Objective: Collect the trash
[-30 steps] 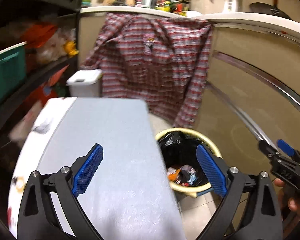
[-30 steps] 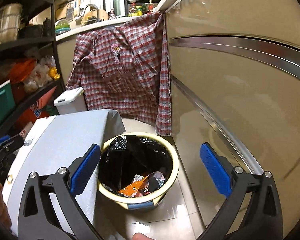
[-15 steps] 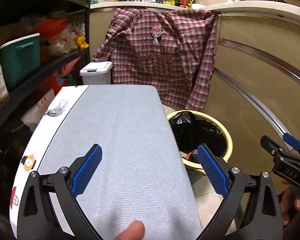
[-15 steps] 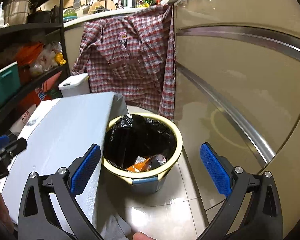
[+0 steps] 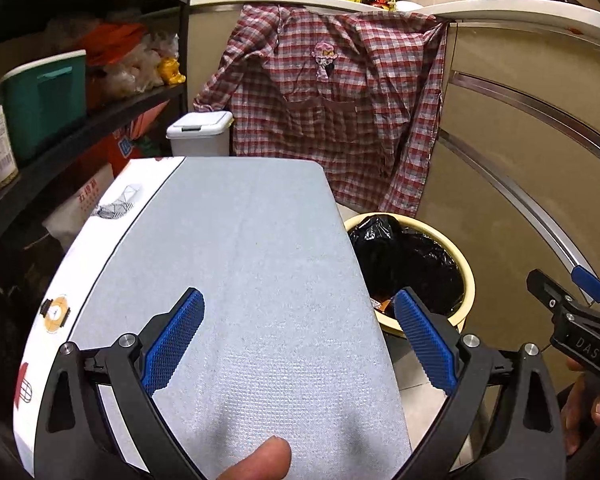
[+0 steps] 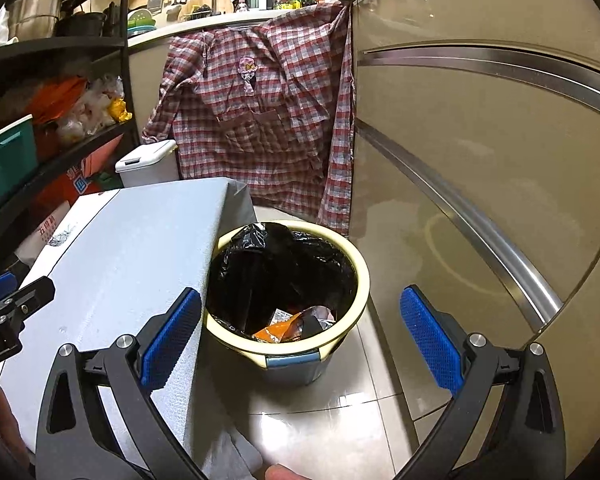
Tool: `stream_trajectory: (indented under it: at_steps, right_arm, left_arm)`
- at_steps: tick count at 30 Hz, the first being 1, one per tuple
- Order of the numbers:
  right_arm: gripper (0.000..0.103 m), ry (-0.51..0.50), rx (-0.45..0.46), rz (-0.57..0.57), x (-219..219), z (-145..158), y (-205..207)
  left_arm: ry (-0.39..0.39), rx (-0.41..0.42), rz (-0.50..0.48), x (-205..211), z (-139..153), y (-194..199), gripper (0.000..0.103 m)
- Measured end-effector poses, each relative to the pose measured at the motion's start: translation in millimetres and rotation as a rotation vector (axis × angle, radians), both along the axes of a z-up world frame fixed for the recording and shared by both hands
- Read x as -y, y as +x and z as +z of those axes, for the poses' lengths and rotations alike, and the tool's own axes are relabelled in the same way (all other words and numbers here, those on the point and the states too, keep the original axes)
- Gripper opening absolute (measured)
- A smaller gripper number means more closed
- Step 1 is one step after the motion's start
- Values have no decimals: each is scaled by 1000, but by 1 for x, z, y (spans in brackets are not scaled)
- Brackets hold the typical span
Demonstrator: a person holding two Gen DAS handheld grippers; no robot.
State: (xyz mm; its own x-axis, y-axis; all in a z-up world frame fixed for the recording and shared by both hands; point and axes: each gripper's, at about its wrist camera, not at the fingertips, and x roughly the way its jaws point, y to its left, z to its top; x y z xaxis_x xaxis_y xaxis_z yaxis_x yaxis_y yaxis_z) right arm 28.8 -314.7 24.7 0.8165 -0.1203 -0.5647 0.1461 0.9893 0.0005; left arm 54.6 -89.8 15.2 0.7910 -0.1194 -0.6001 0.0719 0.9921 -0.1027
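A yellow-rimmed trash bin lined with a black bag stands on the tiled floor beside the table; orange and silver wrappers lie at its bottom. In the left wrist view the bin shows to the right of the table edge. My left gripper hangs open and empty over the grey-blue tablecloth. Above and short of the bin, my right gripper is open and empty as well. The right gripper also appears at the right edge of the left wrist view.
A plaid shirt hangs from the counter behind the bin. A small white lidded bin stands beyond the table. Dark shelves with a teal box and bags line the left. Beige cabinet fronts close off the right.
Both grippers have pulled back and risen a little, so the bin sits further away and more of the table shows. Both stayed open and empty.
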Motion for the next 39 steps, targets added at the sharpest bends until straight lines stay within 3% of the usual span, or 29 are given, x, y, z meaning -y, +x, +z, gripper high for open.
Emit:
stream_trajectory:
  at_steps: [39]
  right_arm:
    - [98,-8,21,-3,11,6,1]
  left_arm:
    - [13,10,-31,8,0,-2,93]
